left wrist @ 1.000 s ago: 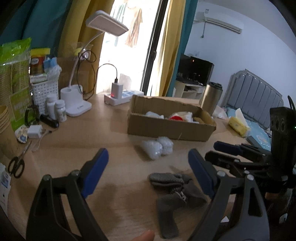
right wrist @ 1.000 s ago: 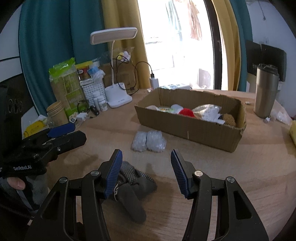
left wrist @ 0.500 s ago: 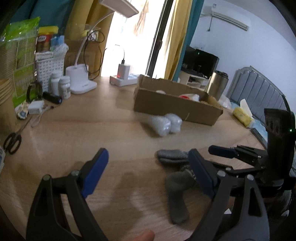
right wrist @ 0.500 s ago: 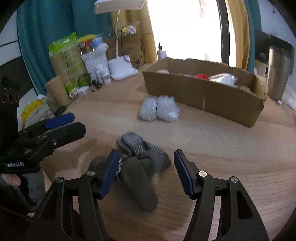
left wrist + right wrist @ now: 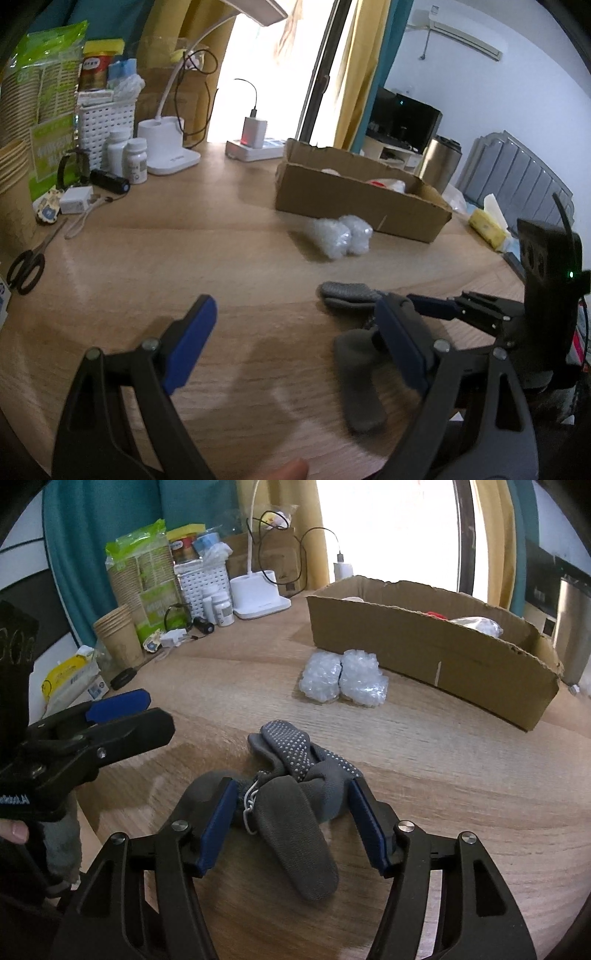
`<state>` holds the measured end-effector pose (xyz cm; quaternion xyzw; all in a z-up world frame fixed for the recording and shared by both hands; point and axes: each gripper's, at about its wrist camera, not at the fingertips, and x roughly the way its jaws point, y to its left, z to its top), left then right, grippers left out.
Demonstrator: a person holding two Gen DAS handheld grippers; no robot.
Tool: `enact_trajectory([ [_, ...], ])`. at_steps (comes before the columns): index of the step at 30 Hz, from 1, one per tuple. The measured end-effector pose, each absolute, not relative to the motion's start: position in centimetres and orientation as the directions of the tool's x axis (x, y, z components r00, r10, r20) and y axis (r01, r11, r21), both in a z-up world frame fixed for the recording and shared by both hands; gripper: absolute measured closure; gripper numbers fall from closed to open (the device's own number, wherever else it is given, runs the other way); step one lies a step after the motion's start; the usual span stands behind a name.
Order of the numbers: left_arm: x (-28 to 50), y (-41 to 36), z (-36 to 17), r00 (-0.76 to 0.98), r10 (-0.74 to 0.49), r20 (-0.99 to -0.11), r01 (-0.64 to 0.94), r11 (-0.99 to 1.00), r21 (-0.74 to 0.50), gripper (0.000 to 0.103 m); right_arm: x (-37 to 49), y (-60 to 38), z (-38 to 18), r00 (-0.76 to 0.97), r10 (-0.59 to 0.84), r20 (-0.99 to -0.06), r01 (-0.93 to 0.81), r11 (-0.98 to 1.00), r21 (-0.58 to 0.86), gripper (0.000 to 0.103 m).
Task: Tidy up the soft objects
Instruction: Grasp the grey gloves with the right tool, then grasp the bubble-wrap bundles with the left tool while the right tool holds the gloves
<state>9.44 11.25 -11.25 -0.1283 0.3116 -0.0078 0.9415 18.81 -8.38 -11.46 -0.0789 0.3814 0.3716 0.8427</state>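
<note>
- Grey socks [image 5: 291, 805] lie bunched on the desk [image 5: 461, 775], between the parted right tongs [image 5: 291, 823], pads not pressing
- Left tongs [image 5: 295, 343] gape empty, socks at their right finger
- Bubble wrap [image 5: 343, 681] sits beside the box [image 5: 424, 653]

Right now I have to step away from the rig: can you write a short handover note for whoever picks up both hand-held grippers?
Right hand-held gripper: open, straddling the bundled grey socks; pads flank the bundle, no squeeze visible.
Left hand-held gripper: wide open, empty, over bare wooden table to the left of the socks.
Bubble wrap bundle lies loose in front of the cardboard box.
Done: the box already holds several soft items.
Left: close on the socks and box them, then probably the bubble wrap.
</note>
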Motion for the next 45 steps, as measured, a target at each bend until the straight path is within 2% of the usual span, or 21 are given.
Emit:
enact_trajectory([
  [2, 9.6, 11.1, -11.2, 0.805, -0.096, -0.586, -0.062, 0.968, -0.243, 0.014, 18.9, -8.6, -11.5, 0.431, 0.572, -0.698, -0.689, 0.708, 0.155, 0.042],
  [3, 9.7, 11.0, -11.2, 0.804, -0.097, -0.586, -0.060, 0.968, -0.242, 0.014, 18.9, -8.7, -11.5, 0.433, 0.571, -0.698, -0.688, 0.709, 0.153, 0.049],
  [4, 9.8, 10.9, -11.2, 0.803, -0.098, -0.588, -0.057, 0.969, -0.241, 0.014, 19.0, -8.9, -11.5, 0.433, 0.572, -0.696, -0.685, 0.711, 0.158, 0.051],
  [10, 10.5, 9.8, -10.9, 0.797, -0.104, -0.596, -0.039, 0.974, -0.222, 0.014, 19.7, -10.5, -11.4, 0.462, 0.551, -0.695, -0.640, 0.750, 0.169, 0.056],
  [22, 13.3, 7.1, -10.1, 0.776, -0.117, -0.619, -0.010, 0.980, -0.198, 0.014, 23.0, -16.8, -10.2, 0.552, 0.469, -0.690, -0.519, 0.840, 0.157, 0.058],
  [36, 19.1, 4.5, -9.4, 0.746, -0.129, -0.653, 0.024, 0.986, -0.166, 0.014, 26.4, -20.2, -9.0, 0.574, 0.506, -0.643, -0.499, 0.839, 0.215, 0.058],
  [45, 22.5, 4.8, -10.5, 0.704, -0.099, -0.703, -0.033, 0.985, -0.171, 0.014, 27.5, -19.9, -9.6, 0.538, 0.534, -0.653, -0.520, 0.819, 0.242, 0.058],
])
